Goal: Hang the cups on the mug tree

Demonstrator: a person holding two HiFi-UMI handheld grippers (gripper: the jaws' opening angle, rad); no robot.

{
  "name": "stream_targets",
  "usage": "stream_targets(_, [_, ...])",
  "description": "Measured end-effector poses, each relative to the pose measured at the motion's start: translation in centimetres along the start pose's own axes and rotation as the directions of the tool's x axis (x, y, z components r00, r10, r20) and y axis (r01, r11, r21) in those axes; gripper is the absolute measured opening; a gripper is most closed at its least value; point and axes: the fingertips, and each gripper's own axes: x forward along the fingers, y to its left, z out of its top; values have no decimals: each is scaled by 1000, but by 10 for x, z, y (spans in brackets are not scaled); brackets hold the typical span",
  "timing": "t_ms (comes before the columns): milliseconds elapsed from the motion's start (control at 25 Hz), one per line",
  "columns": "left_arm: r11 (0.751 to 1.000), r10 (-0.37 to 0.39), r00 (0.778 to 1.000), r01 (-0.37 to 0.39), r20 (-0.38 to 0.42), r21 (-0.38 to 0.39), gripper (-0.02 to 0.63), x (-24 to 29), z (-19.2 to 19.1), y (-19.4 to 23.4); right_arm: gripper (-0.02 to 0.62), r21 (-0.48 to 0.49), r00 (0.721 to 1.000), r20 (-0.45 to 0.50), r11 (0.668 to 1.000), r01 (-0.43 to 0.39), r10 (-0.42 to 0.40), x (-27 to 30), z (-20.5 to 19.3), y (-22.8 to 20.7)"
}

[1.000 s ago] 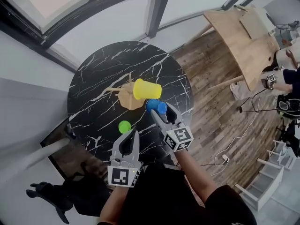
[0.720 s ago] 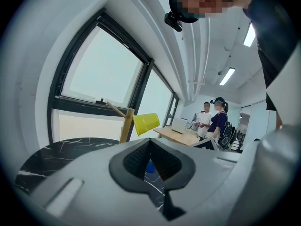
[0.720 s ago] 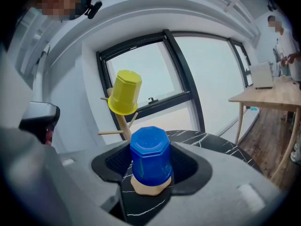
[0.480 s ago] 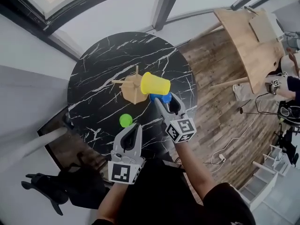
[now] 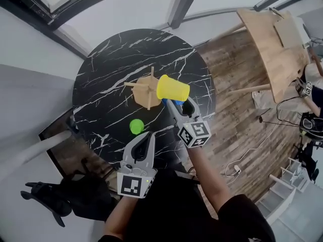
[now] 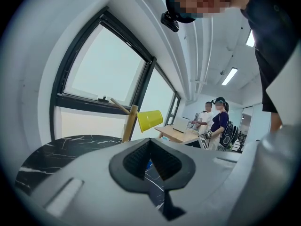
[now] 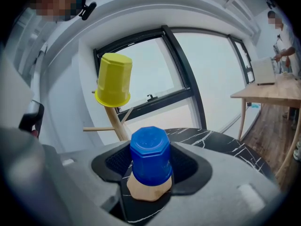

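While the yellow plastic cup (image 7: 113, 79) hangs on the wooden mug tree (image 7: 115, 123) just beyond it, the right claw (image 7: 150, 166) clamps the blue faceted cup (image 7: 149, 152), jaws wide; the green cup (image 5: 135, 126) lies unhung ahead of the closed, empty left claw (image 6: 149, 160).

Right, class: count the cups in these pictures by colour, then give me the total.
yellow cup, on the mug tree: 1
blue cup: 1
green cup, on the table: 1
Total: 3

Grey left tool (image 5: 147, 137) and right tool (image 5: 180, 106) carry black-and-white marker cubes (image 5: 194, 134); black short-sleeved top (image 5: 176, 213).
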Motion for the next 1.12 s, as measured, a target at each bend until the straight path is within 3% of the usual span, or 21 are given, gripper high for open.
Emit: stream_targets(1120, [996,80,997,-80,-1,-39,0,-13,-6,32,249,18,996,-59,998,-67,68,33,-27,14])
